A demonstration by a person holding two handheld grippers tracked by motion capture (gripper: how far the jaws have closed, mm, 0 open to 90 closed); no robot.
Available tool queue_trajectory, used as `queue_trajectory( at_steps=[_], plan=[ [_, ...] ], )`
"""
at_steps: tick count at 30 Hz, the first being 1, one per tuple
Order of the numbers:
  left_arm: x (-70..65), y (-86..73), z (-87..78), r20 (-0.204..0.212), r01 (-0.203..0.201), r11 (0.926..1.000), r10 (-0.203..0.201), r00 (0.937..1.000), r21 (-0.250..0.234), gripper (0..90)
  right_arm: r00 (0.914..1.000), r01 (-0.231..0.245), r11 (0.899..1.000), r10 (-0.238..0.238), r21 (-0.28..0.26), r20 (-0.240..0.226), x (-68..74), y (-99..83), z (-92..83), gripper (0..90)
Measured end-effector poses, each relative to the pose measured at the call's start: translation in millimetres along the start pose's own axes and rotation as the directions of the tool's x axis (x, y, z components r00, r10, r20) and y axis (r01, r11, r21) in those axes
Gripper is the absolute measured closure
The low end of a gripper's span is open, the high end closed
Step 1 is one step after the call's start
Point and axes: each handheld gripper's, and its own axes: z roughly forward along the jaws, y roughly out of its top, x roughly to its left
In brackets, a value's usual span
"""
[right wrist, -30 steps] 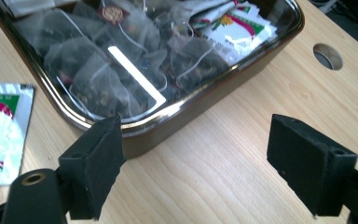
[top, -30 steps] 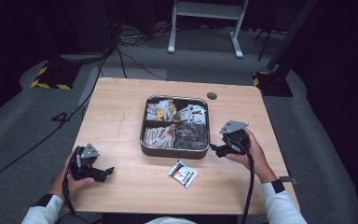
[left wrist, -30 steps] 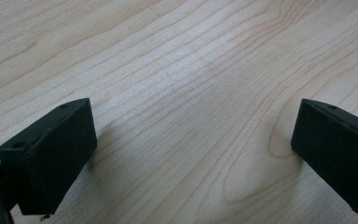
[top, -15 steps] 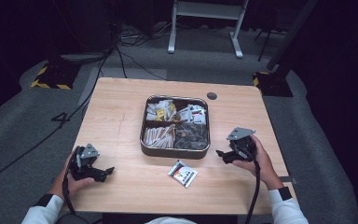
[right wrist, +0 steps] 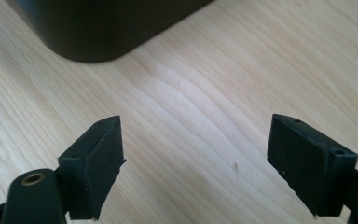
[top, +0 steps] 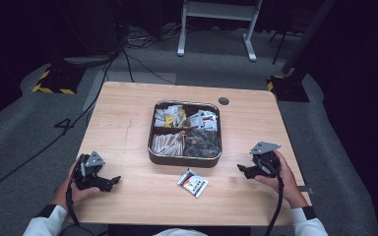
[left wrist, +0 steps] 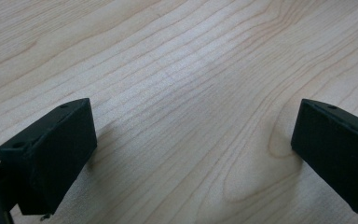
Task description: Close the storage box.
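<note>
So there's one light wooden tabletop with one dark rectangular metal tin sitting about mid-tabletop, split into four compartments full of small packets and sachets. One loose white packet with red and yellow print lies flat just off the tin's near edge, its long axis running diagonally, from near the tin toward the near right corner. Two grippers total. The left gripper rests near the near left corner, jaws spread wide with nothing between them, just bare wood grain in its own view. The right gripper sits by the right edge, pointing left toward the packet, also wide open and empty.
</note>
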Motion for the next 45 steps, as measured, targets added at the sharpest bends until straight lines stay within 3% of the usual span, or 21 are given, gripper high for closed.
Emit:
queue_trajectory(
  at_steps=[20,27,28,30,45],
  plan=[
    [0.0,0.1,0.1,0.001,0.001,1.0000,-0.001,1.0000,0.001,0.3,0.9936,-0.113,0.994,0.113,0.006,-0.008,-12.2,-61.6,-3.5,18.4],
    [0.1,0.5,0.8,0.005,0.004,1.0000,-0.004,1.0000,0.000,0.1,0.9837,-0.178,0.983,0.177,-0.037,-0.028,-16.5,-76.3,-7.2,15.9],
    [0.1,0.5,0.8,0.005,0.004,1.0000,-0.004,1.0000,0.000,0.1,0.9771,-0.211,0.975,0.208,-0.076,-0.043,-19.5,-84.4,-6.9,15.2],
    [0.1,0.5,0.8,0.005,0.004,1.0000,-0.004,1.0000,0.000,0.1,0.9757,-0.219,0.970,0.216,-0.102,-0.038,-19.5,-88.4,-7.2,15.2],
    [0.2,0.6,0.8,0.005,0.002,1.0000,-0.002,1.0000,0.000,0.1,0.9725,-0.233,0.967,0.232,-0.105,-0.022,-18.9,-88.2,-6.7,15.2]
  ],
)
